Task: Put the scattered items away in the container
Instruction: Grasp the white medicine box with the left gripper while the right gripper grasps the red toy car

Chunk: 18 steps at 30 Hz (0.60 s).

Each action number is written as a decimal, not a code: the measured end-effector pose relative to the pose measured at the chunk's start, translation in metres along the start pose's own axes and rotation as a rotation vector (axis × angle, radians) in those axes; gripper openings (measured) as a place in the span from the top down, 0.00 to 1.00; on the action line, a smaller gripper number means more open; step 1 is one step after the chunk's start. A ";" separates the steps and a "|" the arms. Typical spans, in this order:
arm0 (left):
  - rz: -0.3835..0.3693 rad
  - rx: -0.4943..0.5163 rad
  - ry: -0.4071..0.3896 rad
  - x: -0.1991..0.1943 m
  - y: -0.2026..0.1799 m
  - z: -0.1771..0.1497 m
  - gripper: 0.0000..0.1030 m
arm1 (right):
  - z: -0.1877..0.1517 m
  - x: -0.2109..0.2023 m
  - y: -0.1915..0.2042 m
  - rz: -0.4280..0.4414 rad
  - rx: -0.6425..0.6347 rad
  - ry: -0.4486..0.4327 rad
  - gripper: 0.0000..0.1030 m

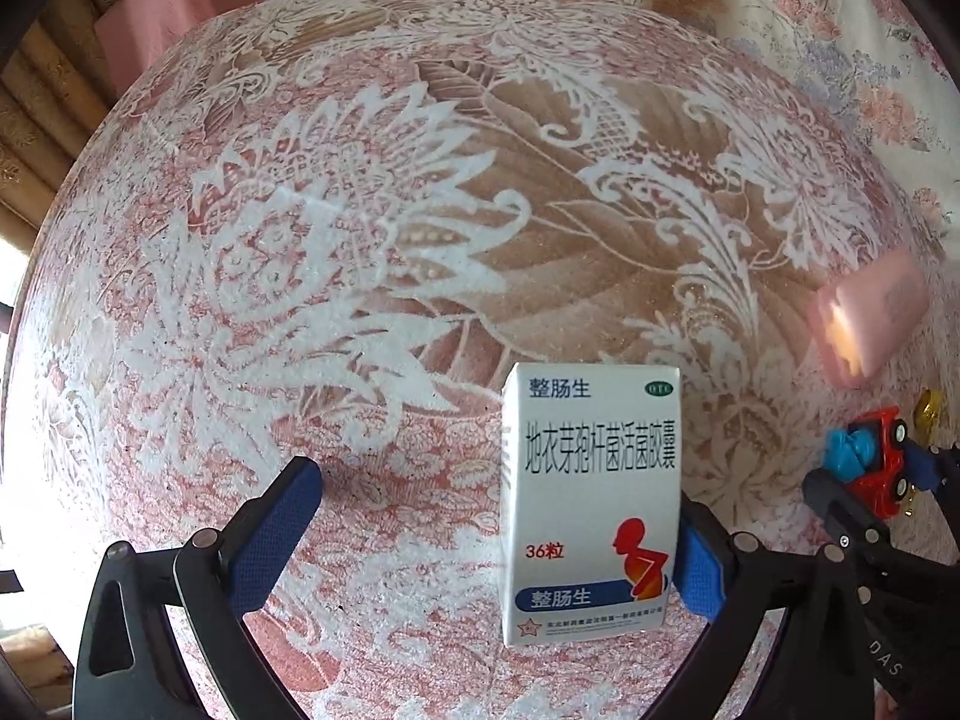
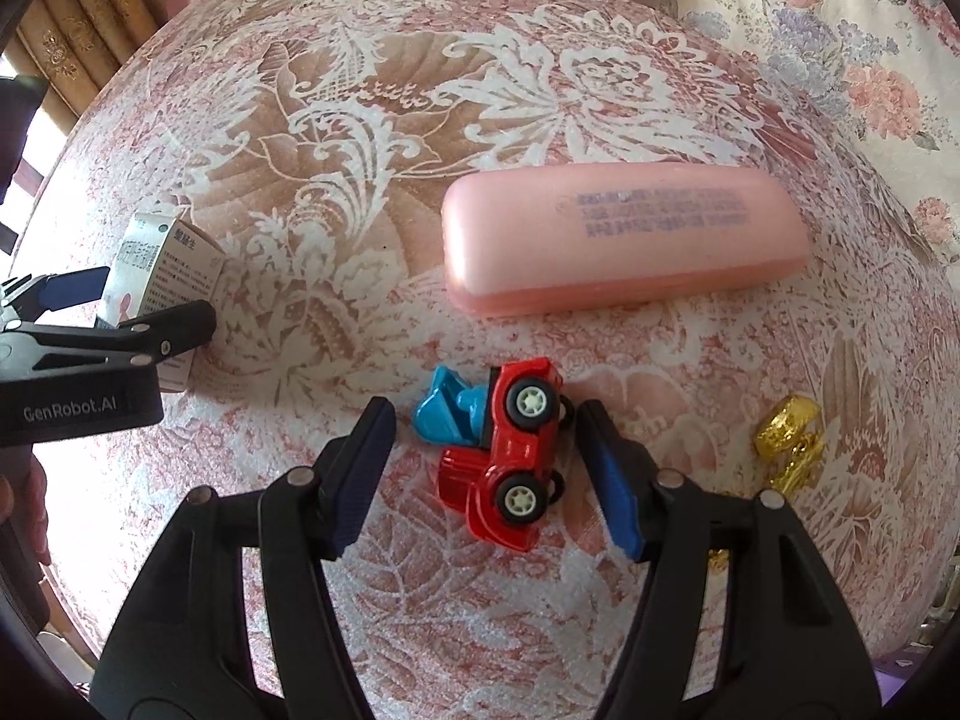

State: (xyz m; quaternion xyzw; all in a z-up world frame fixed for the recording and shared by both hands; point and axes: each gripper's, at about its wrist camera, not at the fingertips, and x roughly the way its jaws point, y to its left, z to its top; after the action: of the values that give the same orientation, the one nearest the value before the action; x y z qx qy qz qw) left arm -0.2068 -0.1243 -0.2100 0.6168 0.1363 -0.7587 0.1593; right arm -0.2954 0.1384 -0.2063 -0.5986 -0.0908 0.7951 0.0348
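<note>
While the right tool (image 2: 486, 462) stands spread around the toy car (image 2: 510, 450) on the desk (image 2: 420, 180), not squeezing yet, the left tool (image 1: 498, 516) is spread beside the white box (image 1: 591, 504). Both look light and hard; grab their flat sides.

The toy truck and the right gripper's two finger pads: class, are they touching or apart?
Apart. The right wrist view shows the toy truck lying on its side between the right gripper fingers, with patterned tablecloth visible between each pad and the truck.
</note>
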 end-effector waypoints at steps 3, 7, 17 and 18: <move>-0.004 0.005 0.007 0.001 -0.001 0.002 0.00 | 0.000 0.000 0.001 0.000 0.000 -0.008 0.36; -0.004 0.011 0.012 0.002 -0.002 0.004 0.00 | 0.000 -0.001 0.003 0.000 -0.001 -0.009 0.36; -0.009 0.042 -0.002 -0.018 -0.001 0.001 0.24 | 0.003 -0.005 0.009 0.000 0.000 -0.011 0.36; -0.010 0.046 -0.003 -0.019 -0.002 0.002 0.27 | 0.002 -0.005 0.009 -0.001 -0.002 -0.010 0.36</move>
State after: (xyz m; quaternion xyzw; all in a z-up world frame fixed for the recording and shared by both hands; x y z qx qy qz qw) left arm -0.2054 -0.1218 -0.1909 0.6185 0.1215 -0.7634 0.1414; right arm -0.2956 0.1285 -0.2023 -0.5947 -0.0919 0.7979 0.0341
